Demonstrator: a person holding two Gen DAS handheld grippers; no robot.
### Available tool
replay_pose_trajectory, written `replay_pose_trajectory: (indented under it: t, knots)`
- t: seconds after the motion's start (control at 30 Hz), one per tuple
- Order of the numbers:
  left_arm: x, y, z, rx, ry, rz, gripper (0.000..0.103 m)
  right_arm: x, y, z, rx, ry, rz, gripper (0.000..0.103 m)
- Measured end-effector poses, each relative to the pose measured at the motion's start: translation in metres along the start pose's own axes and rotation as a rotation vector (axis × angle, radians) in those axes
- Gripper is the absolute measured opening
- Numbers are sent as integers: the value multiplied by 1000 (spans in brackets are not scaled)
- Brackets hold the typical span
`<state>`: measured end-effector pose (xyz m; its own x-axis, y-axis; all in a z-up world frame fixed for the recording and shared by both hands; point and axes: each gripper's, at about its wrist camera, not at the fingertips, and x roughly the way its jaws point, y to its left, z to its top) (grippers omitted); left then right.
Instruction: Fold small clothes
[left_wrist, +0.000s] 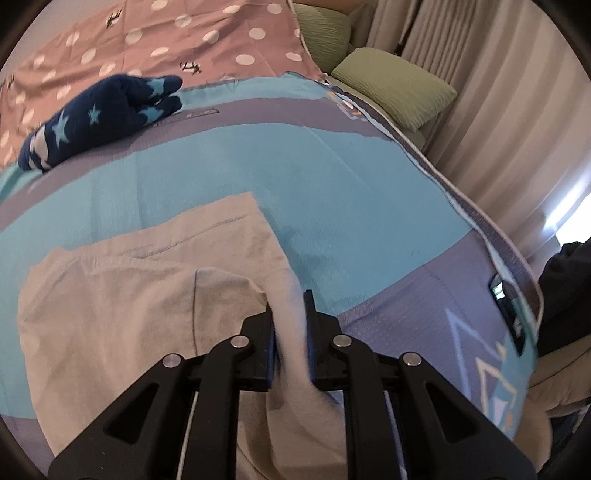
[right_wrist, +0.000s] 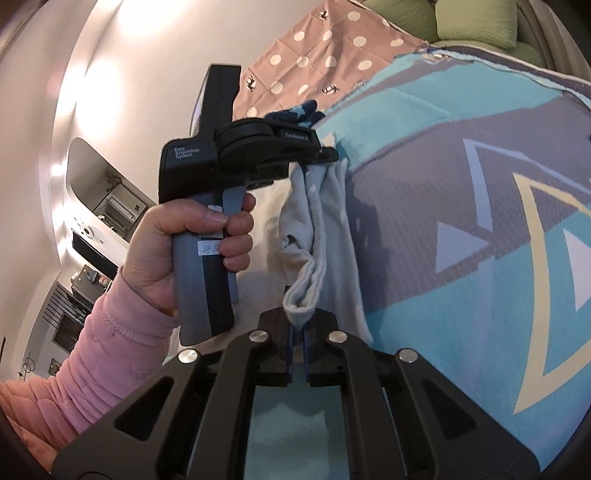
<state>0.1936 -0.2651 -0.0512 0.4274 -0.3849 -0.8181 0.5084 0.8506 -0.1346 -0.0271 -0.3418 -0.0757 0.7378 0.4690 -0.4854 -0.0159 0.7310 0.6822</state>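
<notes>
Socks (left_wrist: 99, 118), navy with stars, lie balled at the upper left of the left wrist view on the blue bedspread (left_wrist: 332, 192). Lower centre, the left gripper (left_wrist: 290, 325) is clenched on a bunched fold of the pale grey garment (left_wrist: 122, 288), whose body spreads leftward. In the right wrist view the right gripper (right_wrist: 297, 332), at bottom centre, pinches another edge of the same cloth. Both bites look narrow; pulling apart could slip fabric free and collapse the fold.
</notes>
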Motion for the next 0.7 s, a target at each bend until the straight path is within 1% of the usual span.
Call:
replay_pose_trajectory:
  t: [0.07,0.17,0.2,0.23,0.27,0.33,0.5,0.6,0.63,0.67,0.7]
  knots:
    - [1,-4,-1,16,-3,11,19,0,-4,-1,14,10,-2,14]
    - [3,-9,0,38,-10,18,29,-2,-12,-3,27,13,-14,16]
    - [3,-12,-1,50,-13,22,31,-4,-13,-3,20,12,-21,16]
    - [3,-14,-1,61,-16,24,35,-6,-12,-4,10,8,-28,20]
    - [3,-18,-2,81,-22,29,39,-7,-12,-4,-2,6,-34,20]
    - [3,-25,-3,113,-32,41,42,-10,-10,-7,-24,4,-38,21]
    - [0,-39,-8,186,-60,80,43,-12,-11,-7,-34,10,-40,21]
    - [-4,-41,-8,203,-75,88,44,-12,-9,-6,-39,12,-51,22]
    - [-5,-42,-8,205,-79,89,48,-12,-8,-6,-46,8,-59,26]
    - [-8,-42,-9,210,-92,91,52,-13,-6,-5,-54,3,-70,34]
    - [-11,-42,-9,217,-104,96,53,-13,-4,-5,-60,-2,-81,38]
